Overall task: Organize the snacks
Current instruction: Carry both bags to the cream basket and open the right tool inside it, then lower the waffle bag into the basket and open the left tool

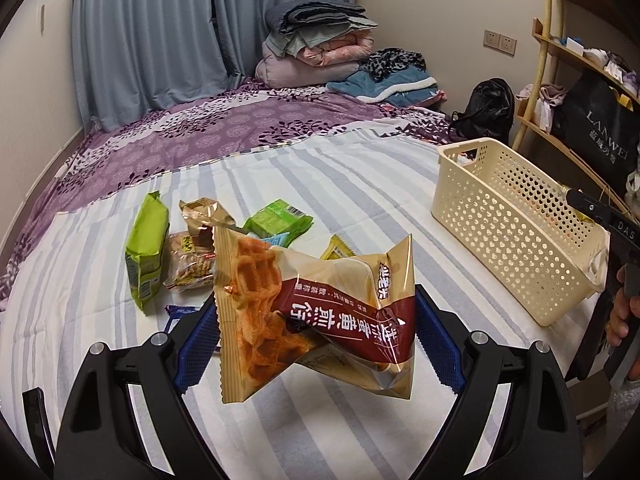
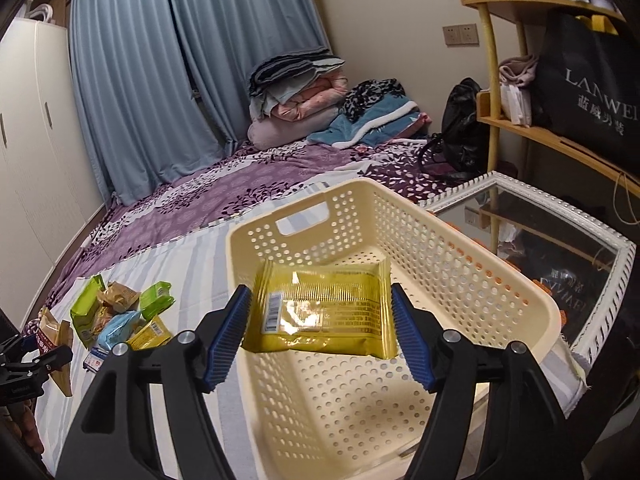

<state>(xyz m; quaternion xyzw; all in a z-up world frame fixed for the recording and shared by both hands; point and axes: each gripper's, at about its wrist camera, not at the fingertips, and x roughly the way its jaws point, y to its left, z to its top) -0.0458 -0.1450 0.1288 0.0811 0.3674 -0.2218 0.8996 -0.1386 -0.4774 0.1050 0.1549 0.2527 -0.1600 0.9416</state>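
The left tool (image 1: 316,336) is closed on a waffle snack packet (image 1: 312,316), its blue pads (image 1: 198,348) pressing the crimped ends, and the packet hangs clear above the striped sheet (image 1: 320,184) of the bed; beyond it a loose heap of snacks lies on the sheet: a tall green packet (image 1: 146,256) standing on edge, a clear pack of biscuits (image 1: 190,260) touching it, a crumpled gold wrapper (image 1: 200,212) on top, a small green packet (image 1: 278,218) behind, a yellow sachet (image 1: 338,248) peeking past the held packet; the cream perforated basket (image 1: 508,224) sits well apart to the right of the heap, with open sheet between them; the right tool (image 2: 320,332) grips a yellow foil packet (image 2: 324,312) flat between its pads, jaws fairly wide at the packet's width, holding it over the basket's interior just above the holed floor (image 2: 340,408); whether anything else lies inside is hidden by the packet; a white-framed mirror (image 2: 532,240) lies just beside the basket's right wall, and a wooden shelf (image 2: 560,136) with a black bag (image 2: 592,92) rises behind it; folded quilts (image 2: 296,100) are stacked at the far end of the bed by the blue curtains (image 2: 180,60)
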